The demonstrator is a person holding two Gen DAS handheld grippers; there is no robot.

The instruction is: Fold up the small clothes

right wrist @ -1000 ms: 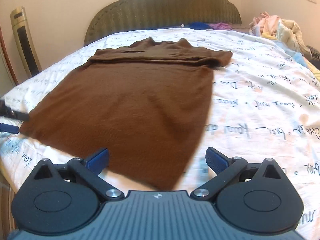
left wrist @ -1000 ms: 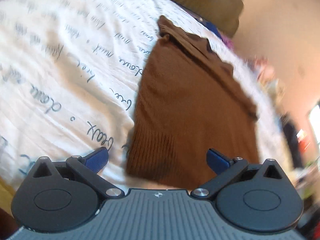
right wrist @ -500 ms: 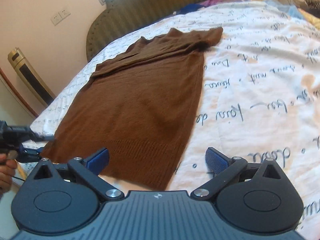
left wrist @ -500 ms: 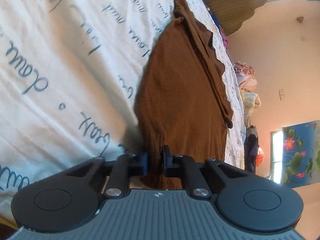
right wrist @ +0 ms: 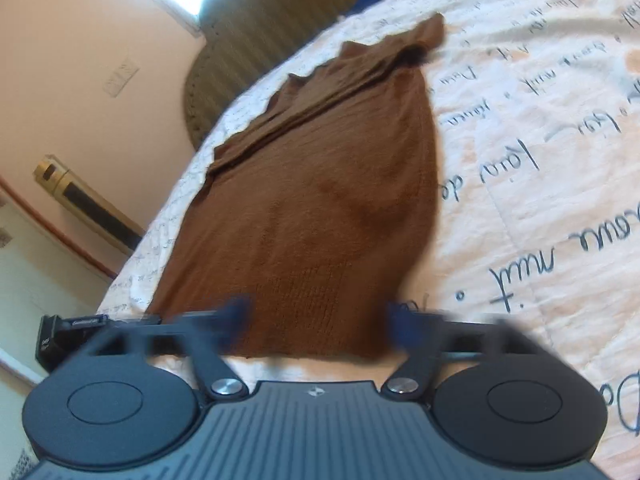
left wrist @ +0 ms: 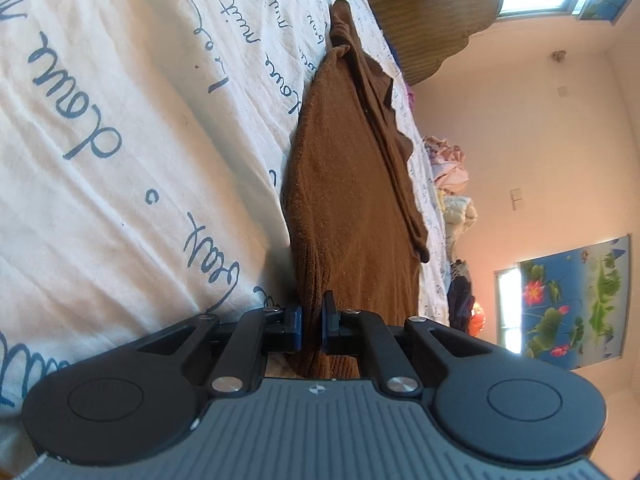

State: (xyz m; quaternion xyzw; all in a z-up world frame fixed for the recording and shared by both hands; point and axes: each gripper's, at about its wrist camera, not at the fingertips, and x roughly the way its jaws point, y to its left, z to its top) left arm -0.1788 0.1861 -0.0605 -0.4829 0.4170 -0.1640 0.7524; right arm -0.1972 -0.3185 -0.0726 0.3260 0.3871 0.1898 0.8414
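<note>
A brown knit sweater [right wrist: 320, 200] lies flat on the white bedsheet [right wrist: 540, 184], its sleeves folded across the top. In the left wrist view the sweater [left wrist: 352, 184] runs away from me, and my left gripper [left wrist: 312, 328] is shut on its ribbed hem corner. My right gripper [right wrist: 318, 316] is over the other side of the hem with its blue pads [right wrist: 236, 308] blurred and still apart, the ribbed hem between them. The left gripper's body [right wrist: 68, 332] shows at the left edge of the right wrist view.
The sheet [left wrist: 120, 140] has blue handwriting print. A padded headboard [right wrist: 260, 20] stands at the far end. A heap of clothes [left wrist: 448, 168] lies on the far side of the bed. A gold heater [right wrist: 84, 204] stands by the wall.
My left gripper closed on the hem corner and has stayed shut. My right gripper moved down to the hem and its fingers are coming together.
</note>
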